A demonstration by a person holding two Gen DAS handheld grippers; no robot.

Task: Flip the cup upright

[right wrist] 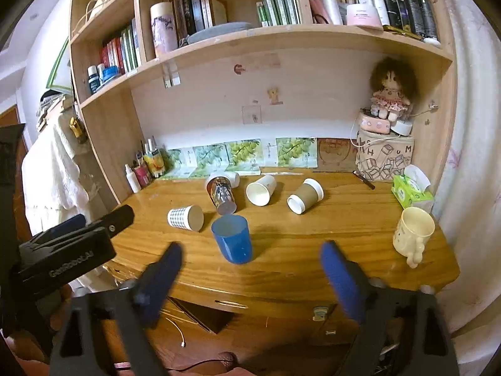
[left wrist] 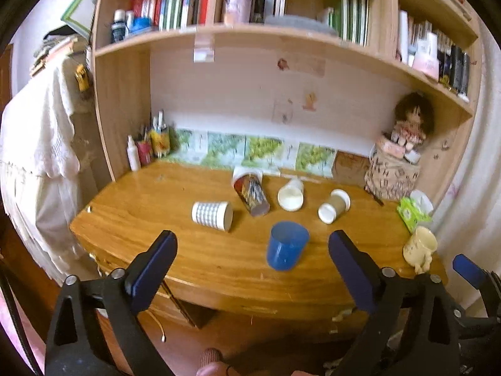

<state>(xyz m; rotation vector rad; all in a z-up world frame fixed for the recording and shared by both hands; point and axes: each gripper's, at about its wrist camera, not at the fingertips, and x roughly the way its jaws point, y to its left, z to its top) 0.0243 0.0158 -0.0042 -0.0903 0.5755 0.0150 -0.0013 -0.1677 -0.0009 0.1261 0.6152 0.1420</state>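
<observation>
Several cups are on the wooden desk. A blue plastic cup stands upright near the front. A cream mug stands upright at the right edge. Lying on their sides are a checkered paper cup, a printed tall cup, a white paper cup and a brown-sleeved cup. My left gripper is open and empty, short of the desk front. My right gripper is open and empty, also short of the desk.
A bookshelf overhangs the desk. A doll sits on a patterned box at the back right, a green tissue pack beside it. Bottles and pens stand at the back left. White cloth hangs left.
</observation>
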